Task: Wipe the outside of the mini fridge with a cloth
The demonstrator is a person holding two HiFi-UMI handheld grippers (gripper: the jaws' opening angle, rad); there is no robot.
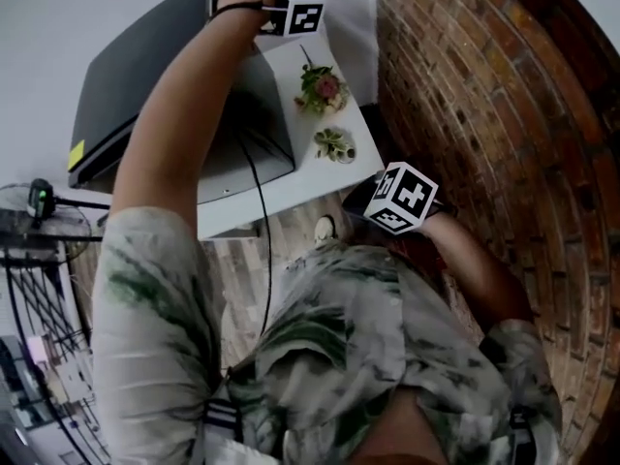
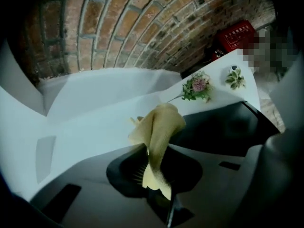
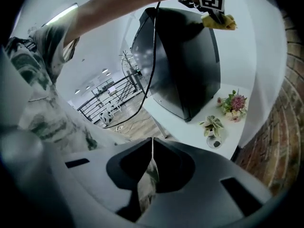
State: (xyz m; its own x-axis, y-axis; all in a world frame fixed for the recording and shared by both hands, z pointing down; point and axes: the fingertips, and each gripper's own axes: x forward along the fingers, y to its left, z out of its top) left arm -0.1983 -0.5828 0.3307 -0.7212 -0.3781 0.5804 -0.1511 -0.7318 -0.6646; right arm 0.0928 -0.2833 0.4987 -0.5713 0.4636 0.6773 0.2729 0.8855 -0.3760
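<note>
Room survey. A red brick wall (image 1: 484, 114) runs along the right side and meets a plain white wall (image 1: 58, 17) at the corner. A white worktop (image 1: 320, 177) stands against the brick. On it sit a pink flower arrangement (image 1: 323, 87) and a small potted plant (image 1: 335, 144), near each other. The floor (image 1: 237, 279) is light wood plank, crossed by a black cable (image 1: 262, 211). A red box (image 2: 236, 34) stands by the brick wall. Further back, a black railing (image 3: 104, 96) shows under rows of ceiling lights (image 3: 95, 84).

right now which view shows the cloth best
Left gripper view: the cloth fills the centre, pinched in the left gripper. Right gripper view shows it small near the mini fridge; head view hides it.
</note>
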